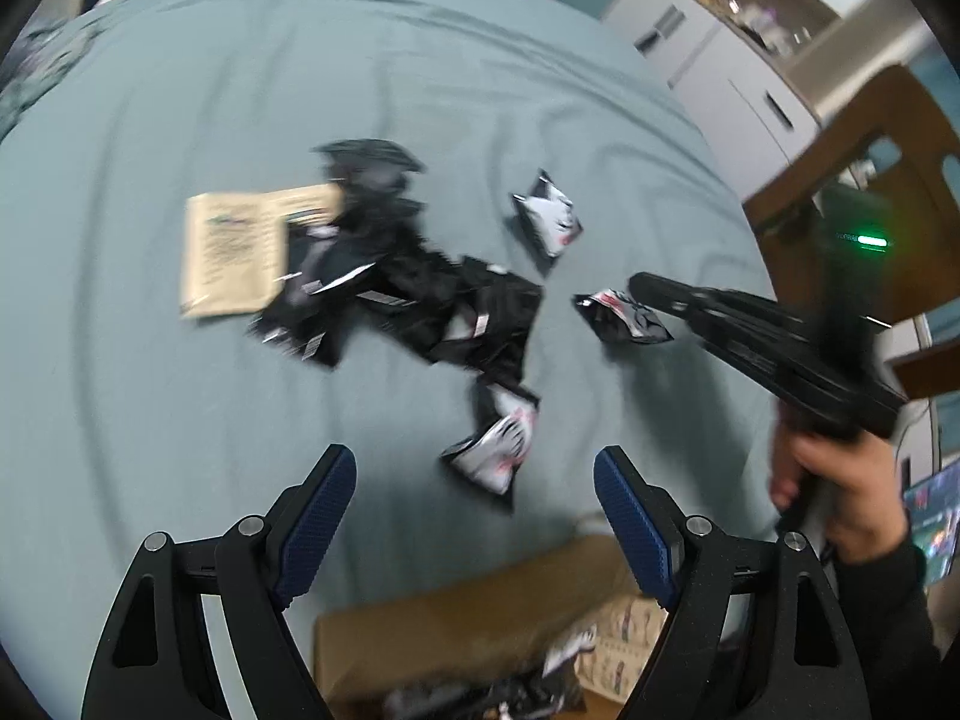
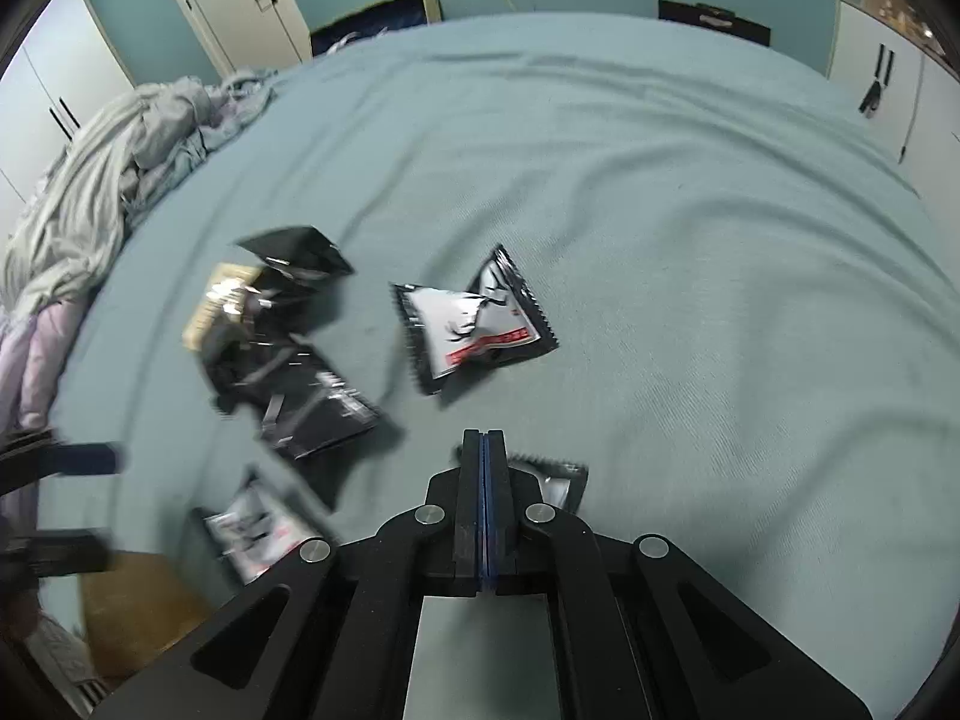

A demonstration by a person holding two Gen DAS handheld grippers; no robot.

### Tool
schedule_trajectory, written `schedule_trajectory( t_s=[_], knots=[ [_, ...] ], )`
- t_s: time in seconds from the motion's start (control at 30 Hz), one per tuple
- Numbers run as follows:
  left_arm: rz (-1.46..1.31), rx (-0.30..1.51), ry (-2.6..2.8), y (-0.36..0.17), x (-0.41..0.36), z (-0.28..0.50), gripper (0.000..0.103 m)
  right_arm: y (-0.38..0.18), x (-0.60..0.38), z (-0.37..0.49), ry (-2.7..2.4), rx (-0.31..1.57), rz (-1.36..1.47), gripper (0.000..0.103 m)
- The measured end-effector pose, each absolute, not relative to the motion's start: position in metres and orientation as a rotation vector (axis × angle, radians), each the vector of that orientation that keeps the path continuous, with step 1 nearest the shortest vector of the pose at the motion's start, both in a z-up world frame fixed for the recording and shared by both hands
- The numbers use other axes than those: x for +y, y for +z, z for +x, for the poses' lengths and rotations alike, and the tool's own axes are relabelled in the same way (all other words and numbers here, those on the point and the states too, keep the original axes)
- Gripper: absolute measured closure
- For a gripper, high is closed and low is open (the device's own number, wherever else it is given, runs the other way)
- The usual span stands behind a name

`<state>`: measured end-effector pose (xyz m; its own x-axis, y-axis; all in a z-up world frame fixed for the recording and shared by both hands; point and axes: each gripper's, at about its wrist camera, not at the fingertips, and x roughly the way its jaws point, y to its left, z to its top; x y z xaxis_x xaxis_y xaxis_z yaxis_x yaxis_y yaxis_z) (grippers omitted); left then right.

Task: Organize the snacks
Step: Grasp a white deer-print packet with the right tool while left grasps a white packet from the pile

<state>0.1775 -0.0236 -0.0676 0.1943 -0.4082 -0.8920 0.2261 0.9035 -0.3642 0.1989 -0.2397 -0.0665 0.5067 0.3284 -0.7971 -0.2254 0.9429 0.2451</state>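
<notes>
Several black-and-white snack packets lie on a teal bed sheet (image 1: pixel 180 90). A black pile (image 1: pixel 414 294) sits mid-bed over a beige paper packet (image 1: pixel 231 252). Single packets lie apart: one far (image 1: pixel 549 219), one right (image 1: pixel 624 315), one near (image 1: pixel 495 450). My left gripper (image 1: pixel 474 474) is open and empty above the near packet. My right gripper (image 2: pixel 486 441) is shut with nothing between its pads; a packet (image 2: pixel 555 480) lies just under and beyond its tips. Another packet (image 2: pixel 474 324) lies farther ahead. The right gripper also shows in the left wrist view (image 1: pixel 642 285), next to the right packet.
A cardboard box (image 1: pixel 456 630) with packets inside stands at the near edge of the bed, also seen in the right wrist view (image 2: pixel 138 606). A rumpled blanket (image 2: pixel 120 150) lies at the far left. White cupboards (image 1: pixel 708 54) and a wooden chair (image 1: pixel 864 138) stand beside the bed.
</notes>
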Motion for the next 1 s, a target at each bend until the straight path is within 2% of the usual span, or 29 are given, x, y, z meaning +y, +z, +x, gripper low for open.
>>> schedule_trajectory(
  t_s=[0.17,0.23,0.27,0.3,0.33,0.37,0.43,0.5,0.53,0.73,0.87,0.93,0.97,1.0],
  knots=[
    [0.024,1.387,-0.427,-0.102,-0.066,0.196,0.021,-0.049,-0.259,0.17,0.258,0.951,0.199,0.103],
    [0.053,1.419,-0.437,-0.112,-0.073,0.2,0.026,-0.052,-0.272,0.162,0.199,0.941,0.275,0.099],
    [0.035,1.432,-0.44,-0.113,-0.072,0.202,0.027,-0.054,-0.276,0.158,0.158,0.944,0.306,0.077],
    [-0.019,1.458,-0.454,-0.115,-0.067,0.205,0.028,-0.056,-0.279,0.155,0.119,0.95,0.325,0.04],
    [-0.082,1.489,-0.475,-0.119,-0.063,0.208,0.032,-0.058,-0.281,0.152,0.1,0.948,0.342,0.026],
    [-0.139,1.525,-0.5,-0.124,-0.059,0.21,0.042,-0.06,-0.282,0.148,0.103,0.928,0.367,0.02],
    [-0.175,1.57,-0.516,-0.135,-0.054,0.211,0.06,-0.062,-0.276,0.15,0.135,0.934,0.366,0.02],
    [-0.183,1.558,-0.525,-0.137,-0.052,0.211,0.064,-0.067,-0.266,0.159,0.15,0.967,0.336,0.02],
    [-0.182,1.556,-0.539,-0.136,-0.053,0.21,0.073,-0.071,-0.262,0.165,0.157,0.987,0.329,0.02],
    [-0.108,1.488,-0.53,-0.127,-0.059,0.202,0.076,-0.104,-0.241,0.2,0.178,1.068,0.27,0.02],
    [-0.09,1.405,-0.448,-0.105,-0.05,0.196,0.076,-0.106,-0.246,0.204,0.166,1.029,0.253,0.022],
    [-0.079,1.342,-0.401,-0.086,-0.04,0.191,0.076,-0.107,-0.249,0.205,0.175,1.02,0.282,0.037],
    [-0.069,1.3,-0.371,-0.073,-0.033,0.184,0.076,-0.108,-0.251,0.204,0.173,1.022,0.284,0.054],
    [-0.062,1.275,-0.353,-0.064,-0.029,0.179,0.076,-0.109,-0.254,0.203,0.172,1.023,0.275,0.06]
  ],
)
